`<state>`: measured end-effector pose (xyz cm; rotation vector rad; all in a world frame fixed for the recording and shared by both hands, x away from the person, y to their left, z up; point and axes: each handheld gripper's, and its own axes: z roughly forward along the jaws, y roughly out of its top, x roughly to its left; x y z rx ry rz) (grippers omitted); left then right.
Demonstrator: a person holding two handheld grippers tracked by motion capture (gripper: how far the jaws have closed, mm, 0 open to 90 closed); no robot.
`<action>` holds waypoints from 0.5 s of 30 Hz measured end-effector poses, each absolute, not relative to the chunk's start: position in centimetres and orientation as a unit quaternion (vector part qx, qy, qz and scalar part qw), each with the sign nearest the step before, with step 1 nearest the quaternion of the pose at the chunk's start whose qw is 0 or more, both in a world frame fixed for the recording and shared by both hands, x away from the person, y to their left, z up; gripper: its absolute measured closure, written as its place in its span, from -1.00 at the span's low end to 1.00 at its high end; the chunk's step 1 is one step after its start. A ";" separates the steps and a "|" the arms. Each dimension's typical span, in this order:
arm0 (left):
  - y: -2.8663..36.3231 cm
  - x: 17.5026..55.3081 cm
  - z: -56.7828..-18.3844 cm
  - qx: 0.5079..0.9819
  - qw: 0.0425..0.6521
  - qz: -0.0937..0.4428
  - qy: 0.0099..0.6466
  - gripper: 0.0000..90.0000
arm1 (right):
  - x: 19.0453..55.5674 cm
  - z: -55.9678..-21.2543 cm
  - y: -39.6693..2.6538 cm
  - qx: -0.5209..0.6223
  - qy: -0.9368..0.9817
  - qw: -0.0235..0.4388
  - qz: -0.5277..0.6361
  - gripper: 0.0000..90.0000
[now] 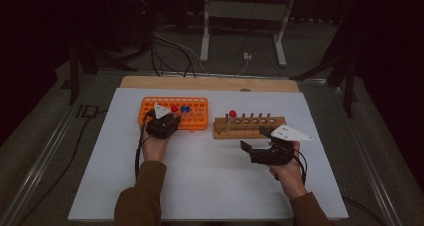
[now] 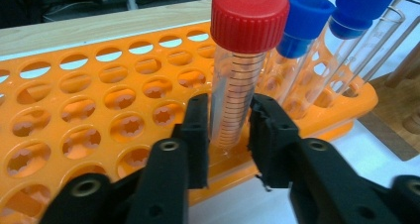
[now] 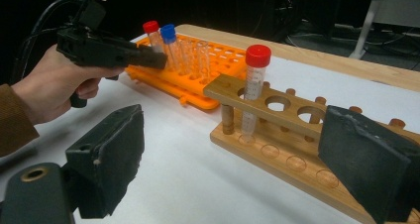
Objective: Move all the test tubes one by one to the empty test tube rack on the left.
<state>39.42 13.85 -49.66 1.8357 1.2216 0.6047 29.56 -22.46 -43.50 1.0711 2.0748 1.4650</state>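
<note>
High view: a white table [image 1: 210, 186] carries an orange rack [image 1: 197, 117] at centre left and a wooden rack [image 1: 248, 128] at centre right. The left gripper [image 1: 168, 120], held in the person's left hand [image 1: 155, 146], sits at the near edge of the orange rack; the right gripper [image 1: 252, 150], in the right hand [image 1: 289, 173], lies just below the wooden rack, apart from it.

Left gripper view: a red-capped tube [image 2: 241, 70] stands upright in a front-row hole of the orange rack [image 2: 99, 115], at centre frame between the two black jaws. The jaws flank the tube's lower, graduated part; a narrow gap shows on each side, so the pads do not press on it. Two blue-capped tubes [image 2: 307, 30] lean in holes just beside it, at upper right.

Right gripper view: the right gripper's jaws stand wide apart at lower left and lower right, with nothing between them. Beyond them, a second red-capped tube [image 3: 253, 87] stands upright in the end hole of the wooden rack [image 3: 287, 144], at centre frame. The left gripper [image 3: 148, 59] shows at upper left against the orange rack [image 3: 198, 85].
</note>
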 end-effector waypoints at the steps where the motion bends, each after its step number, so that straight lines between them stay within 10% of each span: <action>1: 14.0 39.3 -49.6 0.731 0.416 0.240 0.486 0.40 | 29.6 -43.5 -22.4 0.381 0.739 0.191 0.521 -0.76; 15: 15.8 36.3 -47.8 0.700 0.467 0.223 0.492 -0.58 | 32.3 -42.8 -21.0 0.383 0.742 0.209 0.508 -0.72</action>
